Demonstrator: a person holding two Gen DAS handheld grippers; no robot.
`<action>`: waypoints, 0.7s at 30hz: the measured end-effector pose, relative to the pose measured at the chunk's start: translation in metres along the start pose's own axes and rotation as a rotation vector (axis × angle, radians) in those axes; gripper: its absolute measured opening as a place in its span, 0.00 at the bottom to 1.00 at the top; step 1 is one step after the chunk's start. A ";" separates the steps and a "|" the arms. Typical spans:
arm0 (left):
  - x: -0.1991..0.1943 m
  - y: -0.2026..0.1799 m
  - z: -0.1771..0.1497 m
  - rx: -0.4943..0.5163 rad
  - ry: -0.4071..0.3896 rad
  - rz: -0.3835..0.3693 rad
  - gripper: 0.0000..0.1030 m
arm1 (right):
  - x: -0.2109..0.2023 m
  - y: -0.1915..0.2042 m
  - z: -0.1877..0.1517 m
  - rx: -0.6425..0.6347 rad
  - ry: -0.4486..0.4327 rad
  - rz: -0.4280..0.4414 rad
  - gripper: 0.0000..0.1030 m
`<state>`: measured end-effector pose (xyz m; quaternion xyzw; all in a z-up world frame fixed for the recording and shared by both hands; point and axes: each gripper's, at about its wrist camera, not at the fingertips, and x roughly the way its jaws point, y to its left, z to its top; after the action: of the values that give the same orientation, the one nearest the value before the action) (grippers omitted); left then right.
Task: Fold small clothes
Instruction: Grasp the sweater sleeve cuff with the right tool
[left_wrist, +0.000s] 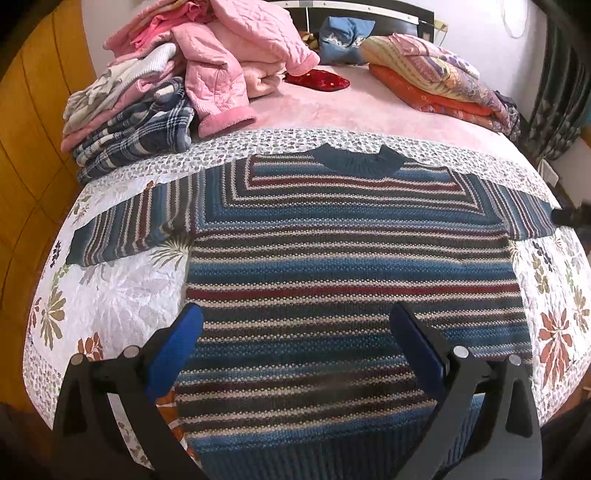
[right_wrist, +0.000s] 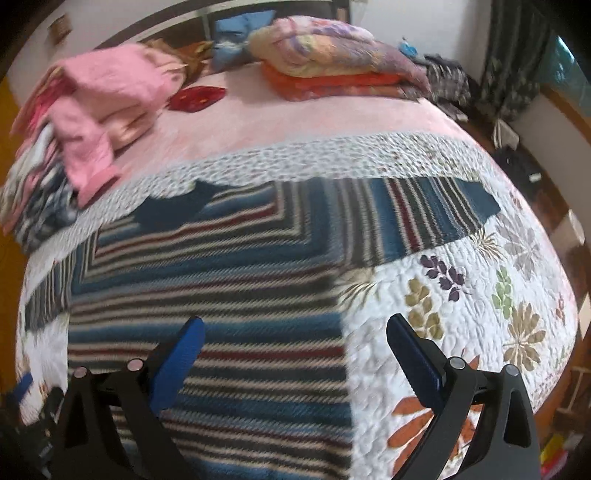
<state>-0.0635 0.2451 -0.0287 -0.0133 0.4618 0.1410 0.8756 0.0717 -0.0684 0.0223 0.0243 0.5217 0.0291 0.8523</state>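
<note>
Currently you work over a bed w/ a floral quilt, pink blanket beyond, clothes pile far left, folded bedding far right, curtain at right. Striped sweater lies flat on the quilt, collar pointing away from you, sleeves out sideways. Left gripper and right gripper: jaws spread, holding nothing.

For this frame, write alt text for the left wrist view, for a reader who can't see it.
A striped knit sweater lies flat, sleeves spread, on a floral quilt covering a bed. The open left gripper hovers over its lower half, holding nothing. Behind, a pile of pink clothes and folded blankets.
</note>
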 end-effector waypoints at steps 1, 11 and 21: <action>0.003 -0.003 0.002 0.002 0.008 0.011 0.97 | 0.004 -0.012 0.008 0.018 0.002 -0.008 0.96; 0.039 -0.058 0.054 -0.052 -0.039 0.022 0.97 | 0.091 -0.160 0.087 0.199 0.099 -0.081 0.96; 0.101 -0.173 0.112 -0.053 -0.038 -0.059 0.97 | 0.183 -0.291 0.120 0.381 0.180 -0.094 0.96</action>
<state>0.1256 0.1201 -0.0651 -0.0475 0.4405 0.1277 0.8874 0.2687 -0.3462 -0.1070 0.1580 0.5924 -0.1076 0.7826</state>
